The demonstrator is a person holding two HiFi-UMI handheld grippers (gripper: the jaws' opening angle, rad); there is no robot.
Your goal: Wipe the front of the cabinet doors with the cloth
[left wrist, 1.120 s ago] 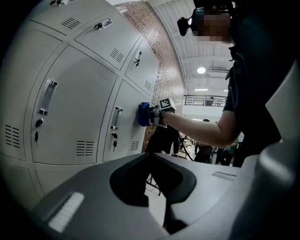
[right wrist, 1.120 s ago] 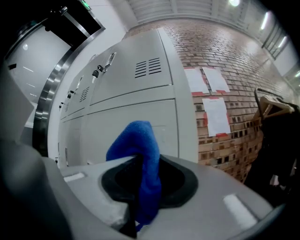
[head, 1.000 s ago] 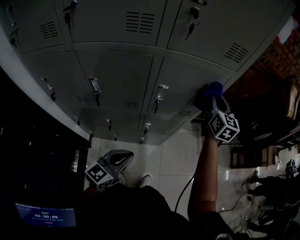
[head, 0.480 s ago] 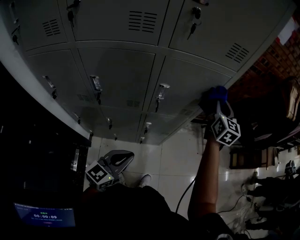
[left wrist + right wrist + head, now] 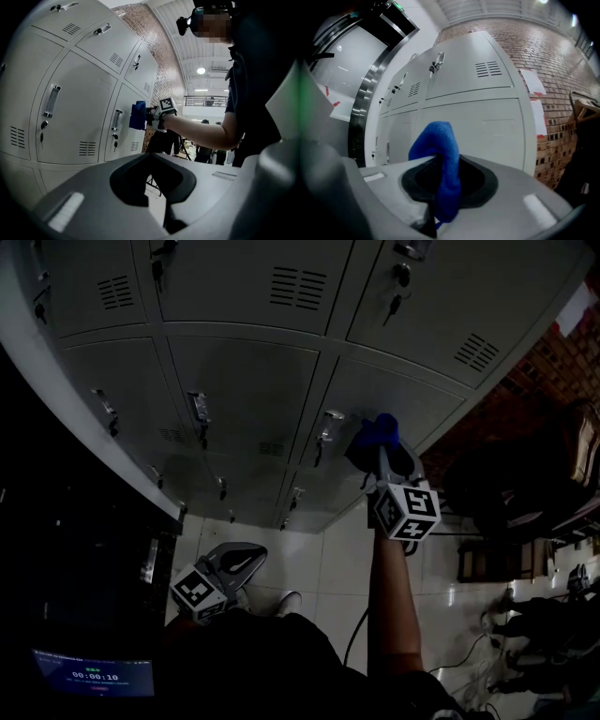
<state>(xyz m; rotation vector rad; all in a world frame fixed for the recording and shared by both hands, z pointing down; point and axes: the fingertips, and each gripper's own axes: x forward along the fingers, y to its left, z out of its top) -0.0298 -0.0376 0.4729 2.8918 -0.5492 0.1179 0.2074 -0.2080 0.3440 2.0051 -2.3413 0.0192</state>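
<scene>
A bank of grey metal cabinet doors (image 5: 244, 390) fills the head view. A blue cloth (image 5: 373, 437) is pinched in my right gripper (image 5: 380, 448), which is shut on it and holds it against the door at the right of the handle (image 5: 325, 427). In the right gripper view the blue cloth (image 5: 440, 164) bulges up out of the jaws in front of the grey cabinet doors (image 5: 478, 122). My left gripper (image 5: 234, 563) hangs low near the person's body, shut with nothing in it. The left gripper view shows the blue cloth (image 5: 138, 115) on the cabinet doors (image 5: 79, 112).
Keys hang from several locks (image 5: 399, 289). A brick wall (image 5: 553, 362) stands to the right of the cabinet. Chairs and clutter (image 5: 525, 559) sit on the tiled floor (image 5: 328, 568) at the right. A dark screen with a timer (image 5: 94, 676) glows at lower left.
My right gripper has slid the blue cloth leftward across the door, from near the cabinet's right edge toward the handle. The left gripper has stayed where it was.
</scene>
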